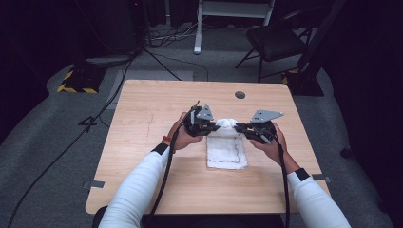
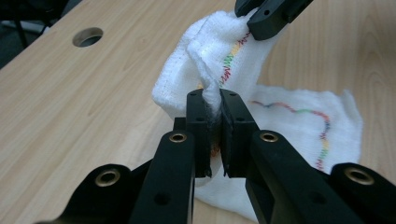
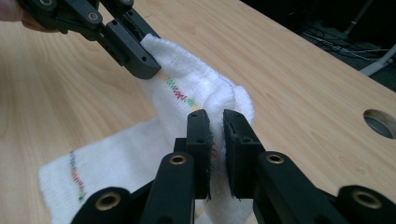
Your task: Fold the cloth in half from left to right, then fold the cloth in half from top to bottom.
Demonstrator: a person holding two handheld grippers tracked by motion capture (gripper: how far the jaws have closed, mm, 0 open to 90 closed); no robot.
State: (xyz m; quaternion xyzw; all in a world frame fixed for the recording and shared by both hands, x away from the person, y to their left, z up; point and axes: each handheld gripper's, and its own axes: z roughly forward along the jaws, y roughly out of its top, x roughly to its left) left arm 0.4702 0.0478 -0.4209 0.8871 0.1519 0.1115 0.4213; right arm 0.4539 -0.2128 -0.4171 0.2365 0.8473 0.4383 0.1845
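Cloth is the landmark: a white towel (image 1: 227, 151) with multicoloured zigzag stitching along its hem lies near the middle of the wooden table (image 1: 142, 156), its near part flat on the wood and its far edge lifted off it.

To the towel's left, the person's left hand (image 1: 183, 135) holds the left gripper (image 1: 214, 126), which meets the raised far edge at its left corner. In the left gripper view the jaws of this gripper (image 2: 215, 123) stand almost together, with a fold of the white fabric (image 2: 205, 60) pinched between their pads.

At the towel's far edge, between the two tools, the cloth bunches up into a small hump.

To the towel's right, the right hand (image 1: 271, 145) holds the right gripper (image 1: 237, 126), which meets the same raised edge at its right corner. The right gripper view shows its jaws (image 3: 215, 140) nearly closed, clamping a fold of the towel (image 3: 187, 93), with the other tool's jaws gripping the stitched hem farther off.

Beyond the towel, toward the table's far edge, a round cable hole (image 1: 240, 95) sits in the tabletop.
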